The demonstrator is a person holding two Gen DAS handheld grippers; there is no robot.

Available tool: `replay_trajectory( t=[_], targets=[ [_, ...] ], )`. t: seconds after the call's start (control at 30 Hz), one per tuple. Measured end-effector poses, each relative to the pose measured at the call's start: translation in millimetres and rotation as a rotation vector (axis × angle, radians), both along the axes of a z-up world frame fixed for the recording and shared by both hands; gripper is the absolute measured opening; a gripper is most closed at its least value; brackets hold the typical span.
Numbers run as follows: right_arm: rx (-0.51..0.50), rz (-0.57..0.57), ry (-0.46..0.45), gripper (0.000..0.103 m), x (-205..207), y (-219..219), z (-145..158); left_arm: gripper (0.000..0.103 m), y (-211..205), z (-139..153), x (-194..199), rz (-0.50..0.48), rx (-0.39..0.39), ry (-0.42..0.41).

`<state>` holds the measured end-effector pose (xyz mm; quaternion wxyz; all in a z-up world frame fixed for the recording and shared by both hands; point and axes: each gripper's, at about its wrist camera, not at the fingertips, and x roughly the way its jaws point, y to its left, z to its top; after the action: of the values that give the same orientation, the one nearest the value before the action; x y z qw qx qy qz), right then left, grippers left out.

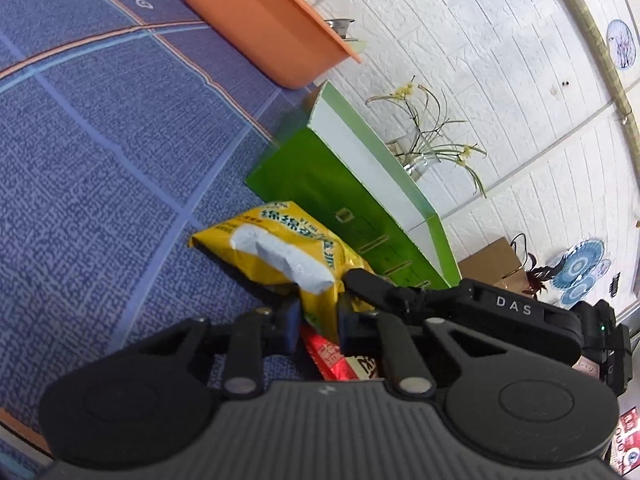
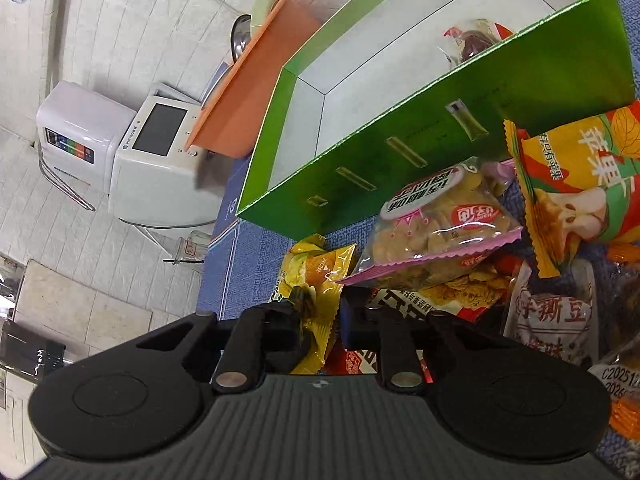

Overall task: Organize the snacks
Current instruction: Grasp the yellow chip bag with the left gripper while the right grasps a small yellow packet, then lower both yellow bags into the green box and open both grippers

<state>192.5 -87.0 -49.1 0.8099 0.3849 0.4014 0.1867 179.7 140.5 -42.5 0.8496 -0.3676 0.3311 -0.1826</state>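
Observation:
A yellow snack bag (image 1: 280, 240) with a white patch lies on the blue checked cloth (image 1: 100, 160) in front of an open green box (image 1: 320, 168). My left gripper (image 1: 318, 320) is shut on its near end. The right gripper's finger (image 1: 372, 284) reaches the same bag's right edge. In the right wrist view my right gripper (image 2: 320, 320) is shut on a yellow bag (image 2: 316, 280) at the left of a pile of snacks. A pink biscuit bag (image 2: 436, 220) and an apple-chip bag (image 2: 580, 184) are in that pile. The green box (image 2: 400, 128) holds one clear packet (image 2: 472, 40).
An orange basin (image 1: 256, 16) stands behind the box. Beside the box a vase of flowers (image 1: 424, 148) stands against the white brick wall. A red pack (image 1: 328, 356) lies under my left gripper. A white appliance (image 2: 140, 148) stands beyond the table's edge.

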Motion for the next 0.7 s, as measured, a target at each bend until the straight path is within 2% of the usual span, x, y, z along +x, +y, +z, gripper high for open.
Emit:
replay_trajectory(
  t=[0.1,0.3,0.47,0.57,0.7],
  targets=[
    [0.01,-0.002,-0.018,0.027,-5,0,3,0.009,2,6,-10,0.002,0.015,-0.037],
    [0.022,0.02,-0.143,0.025,-34,-1,28,0.009,1,30,-35,-0.007,0.041,-0.128],
    [0.02,0.037,-0.205,0.024,-47,-1,42,0.008,-5,55,-52,-0.007,0.115,-0.217],
    [-0.026,0.032,-0.302,0.024,-53,0,61,0.008,-11,70,-52,-0.014,0.153,-0.267],
    [-0.08,-0.008,-0.38,0.024,-46,-5,79,0.008,-27,91,-39,-0.044,0.206,-0.329]
  ],
)
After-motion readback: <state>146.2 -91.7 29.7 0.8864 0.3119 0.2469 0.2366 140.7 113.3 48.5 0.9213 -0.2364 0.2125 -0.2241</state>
